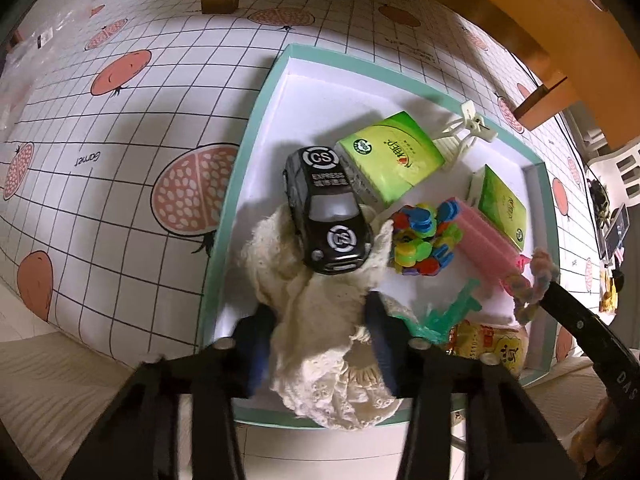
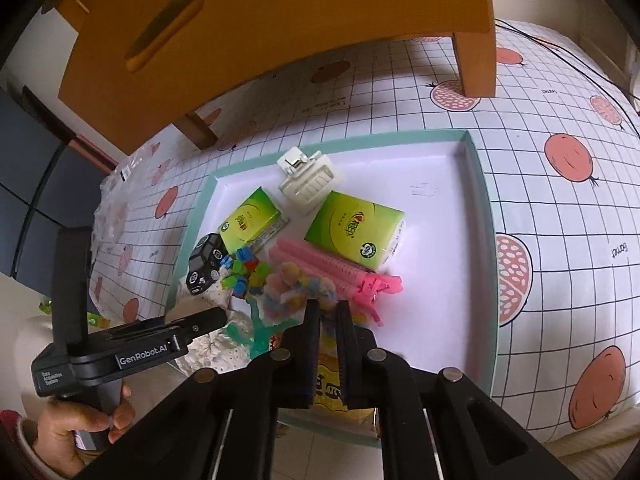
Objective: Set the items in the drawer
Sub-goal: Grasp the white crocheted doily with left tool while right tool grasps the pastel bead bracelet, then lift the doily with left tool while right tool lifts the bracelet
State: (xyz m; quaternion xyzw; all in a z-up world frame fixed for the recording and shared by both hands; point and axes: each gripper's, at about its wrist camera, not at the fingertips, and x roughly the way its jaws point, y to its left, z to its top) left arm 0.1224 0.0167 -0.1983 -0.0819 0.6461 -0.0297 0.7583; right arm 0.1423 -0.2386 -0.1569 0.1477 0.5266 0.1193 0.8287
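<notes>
A shallow white drawer with a teal rim point(image 1: 240, 172) point(image 2: 486, 208) lies on a fruit-print mat. My left gripper point(image 1: 318, 340) is shut on a cream lace cloth point(image 1: 316, 312) at the drawer's near left corner. A black toy car point(image 1: 328, 208) point(image 2: 206, 262) rests on the cloth's far end. My right gripper point(image 2: 328, 320) is shut on a pastel rope toy point(image 2: 288, 292) point(image 1: 532, 280) over the drawer's near edge. Two green tissue packs point(image 2: 354, 228) point(image 2: 250, 216), a pink clip point(image 2: 332, 268), coloured plastic pieces point(image 2: 244, 272) and a cream clip point(image 2: 306, 182) lie inside.
A teal plastic piece point(image 1: 444, 316) and a yellow snack packet point(image 1: 488, 340) sit at the drawer's near edge. An orange wooden stool point(image 2: 280, 20) overhangs the far side. A hand point(image 2: 80, 428) holds the left gripper's handle. The drawer's right half in the right wrist view is bare.
</notes>
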